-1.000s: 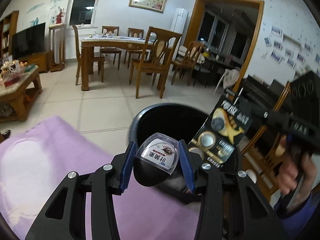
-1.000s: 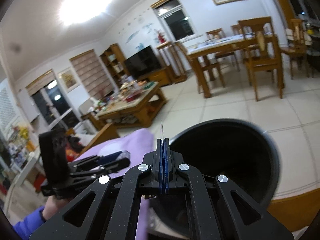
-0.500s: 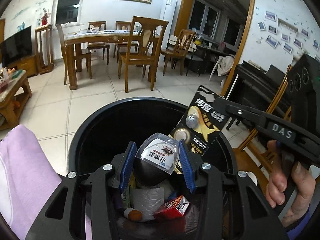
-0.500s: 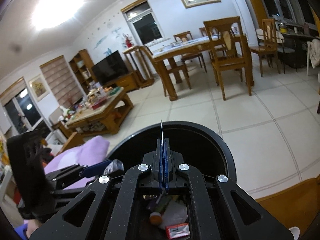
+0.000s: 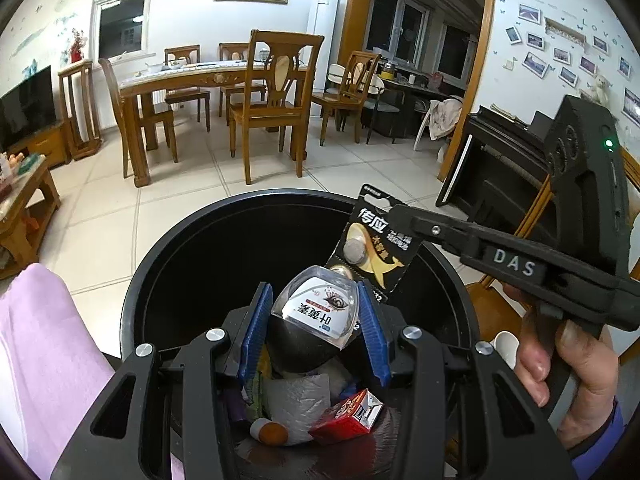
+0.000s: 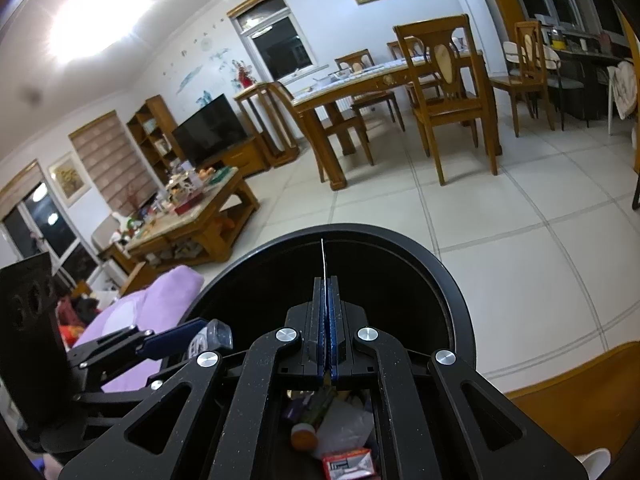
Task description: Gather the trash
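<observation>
Drop step: your left gripper (image 5: 316,334) grasps an eye-drop bottle (image 5: 318,312) & right gripper (image 6: 329,322) pinches a battery card (image 5: 374,248) over the bin (image 5: 168,264); next, release both.

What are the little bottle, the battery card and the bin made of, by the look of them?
Eye-drop bottle: probably clear glossy plastic, see-through edges, printed label. Battery card: likely thin printed cardboard, glossy, edge-on a mere sliver from the right wrist view. Trash bin: seemingly black plastic, smooth, dull sheen on rim.

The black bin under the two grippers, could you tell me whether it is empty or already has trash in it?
It already has trash: the bin is open-topped, and on its bottom lie a red carton, crumpled white wrapping and an orange-capped tube.
</observation>
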`<state>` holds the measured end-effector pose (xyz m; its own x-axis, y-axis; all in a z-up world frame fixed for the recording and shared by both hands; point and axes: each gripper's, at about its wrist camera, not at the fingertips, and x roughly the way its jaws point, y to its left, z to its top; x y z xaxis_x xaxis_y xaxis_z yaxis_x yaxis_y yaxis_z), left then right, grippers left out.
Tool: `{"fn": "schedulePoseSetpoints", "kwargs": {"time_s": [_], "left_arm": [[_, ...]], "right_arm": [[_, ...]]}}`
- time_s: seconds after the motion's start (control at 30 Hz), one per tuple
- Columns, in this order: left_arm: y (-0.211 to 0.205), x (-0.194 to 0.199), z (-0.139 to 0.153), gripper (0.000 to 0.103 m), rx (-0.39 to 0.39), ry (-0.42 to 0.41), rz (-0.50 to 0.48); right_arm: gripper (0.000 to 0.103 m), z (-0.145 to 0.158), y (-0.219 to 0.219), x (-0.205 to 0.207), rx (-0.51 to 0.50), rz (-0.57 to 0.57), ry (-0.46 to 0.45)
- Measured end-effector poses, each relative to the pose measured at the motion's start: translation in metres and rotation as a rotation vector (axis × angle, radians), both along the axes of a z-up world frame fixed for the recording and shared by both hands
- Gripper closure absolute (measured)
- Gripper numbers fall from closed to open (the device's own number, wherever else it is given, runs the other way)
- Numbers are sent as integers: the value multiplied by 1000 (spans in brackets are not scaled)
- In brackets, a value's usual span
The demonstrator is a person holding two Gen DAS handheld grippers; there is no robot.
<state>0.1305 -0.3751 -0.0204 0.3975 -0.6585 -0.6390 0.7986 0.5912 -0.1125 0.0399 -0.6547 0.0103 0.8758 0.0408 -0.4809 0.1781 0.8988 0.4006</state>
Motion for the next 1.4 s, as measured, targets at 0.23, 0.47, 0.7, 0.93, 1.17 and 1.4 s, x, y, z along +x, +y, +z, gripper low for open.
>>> {"fn": "schedulePoseSetpoints", "kwargs": {"time_s": [0.23,0.47,0.7,0.93,1.17,1.4], "left_arm": [[-3,-2,3,60,7,-17,-7],[-8,-9,5,58,15,-38,2],[-6,-14,14,14,24,-82,30],[3,-17,22,6,35,-43,5],[65,-27,42,5,-2,-33,47],[170,-43,49,5,18,-48,281]], "right_arm": [[100,-9,-2,6,8,-4,4],[97,-18,4,2,27,-5,13],[54,-14,0,-7,28,-11,1],[44,2,9,-25,14,-15,-18],[33,25,48,-40,8,31,-33],[17,47,160,-35,-31,212,-29]]}}
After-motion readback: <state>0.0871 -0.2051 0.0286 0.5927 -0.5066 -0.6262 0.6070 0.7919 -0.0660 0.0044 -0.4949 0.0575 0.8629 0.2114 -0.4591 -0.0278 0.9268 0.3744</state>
